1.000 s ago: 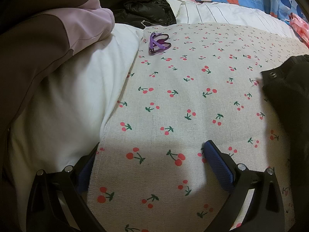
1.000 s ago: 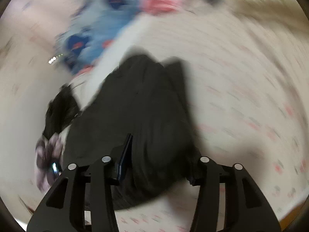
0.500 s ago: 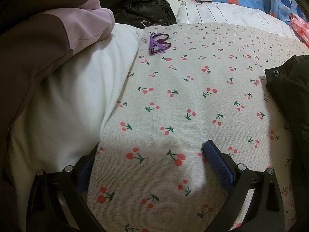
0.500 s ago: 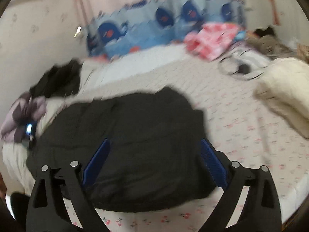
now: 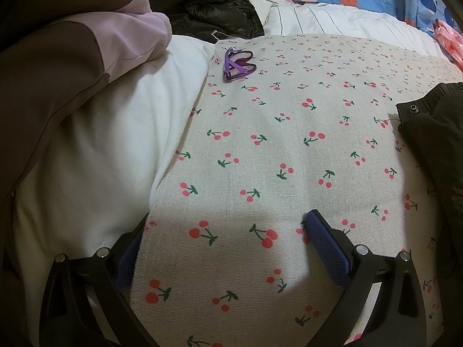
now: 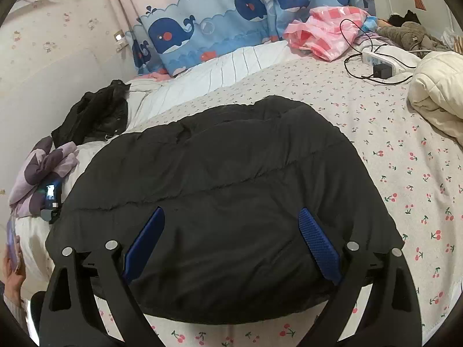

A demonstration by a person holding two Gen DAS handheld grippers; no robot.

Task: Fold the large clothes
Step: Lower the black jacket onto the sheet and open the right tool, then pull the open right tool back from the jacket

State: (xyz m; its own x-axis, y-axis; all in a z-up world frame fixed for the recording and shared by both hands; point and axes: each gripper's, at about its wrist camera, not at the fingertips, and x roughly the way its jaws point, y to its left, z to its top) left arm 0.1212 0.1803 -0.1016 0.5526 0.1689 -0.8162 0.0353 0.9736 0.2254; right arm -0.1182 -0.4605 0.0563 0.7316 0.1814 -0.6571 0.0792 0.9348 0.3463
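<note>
A black puffer jacket [image 6: 231,173] lies folded into a flat bundle on the cherry-print sheet [image 6: 405,159]. My right gripper [image 6: 231,211] hovers over its near part, jaws wide open, blue pads apart and holding nothing. In the left wrist view only the jacket's snap-buttoned edge [image 5: 428,144] shows at the right. My left gripper [image 5: 228,219] is open low over the cherry-print sheet [image 5: 260,144]. Its left finger sits by the sheet's hem, partly hidden by the cloth, and its right pad [image 5: 327,248] rests above the cloth.
Purple glasses [image 5: 237,65] lie on the sheet's far corner. A black garment heap [image 6: 92,115] and a purple-and-brown garment [image 6: 43,162] sit at the left by a white quilt [image 5: 115,130]. A pink checked bag [image 6: 324,31], power strip with cables [image 6: 379,60] and cream duvet [image 6: 437,92] lie far right.
The right gripper's jaws went from half closed to wide open, and the view rolled level and drew back from the jacket. The jacket's edge settled at the right. The left gripper stayed still.
</note>
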